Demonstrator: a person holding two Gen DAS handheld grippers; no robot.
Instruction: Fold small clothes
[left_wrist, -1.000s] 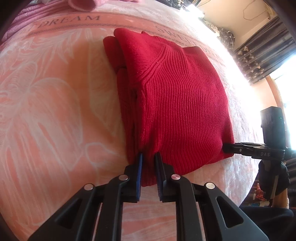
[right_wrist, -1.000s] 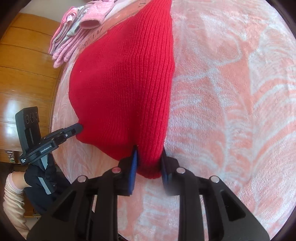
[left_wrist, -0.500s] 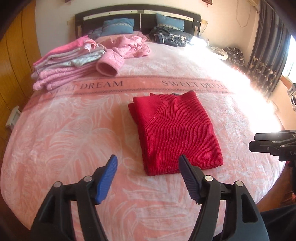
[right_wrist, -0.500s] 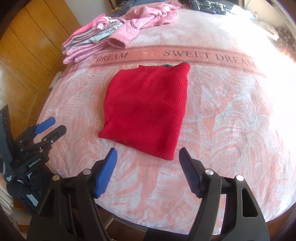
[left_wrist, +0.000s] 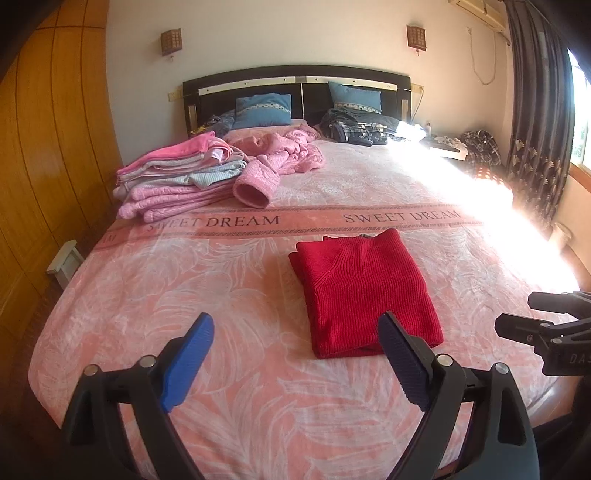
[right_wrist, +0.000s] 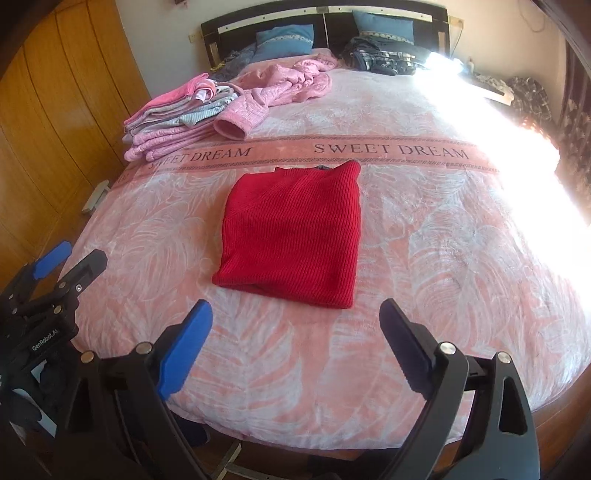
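Bedroom setting: a bed (left_wrist: 258, 424) covered by a pink leaf-pattern blanket (right_wrist: 443, 258) with a "SWEET DREAM" band. Red sweater (left_wrist: 364, 291) lies folded into a rectangle near the foot edge, just below the band, flat on the blanket. Left gripper (left_wrist: 295, 354) is held above the foot edge, jaws spread wide, holding nothing. Right gripper (right_wrist: 295, 339) likewise gapes wide and empty, clear of the sweater. Stack of folded pink clothes (left_wrist: 173, 177) sits by the left edge, with a loose pink garment (right_wrist: 280, 83) beside it.
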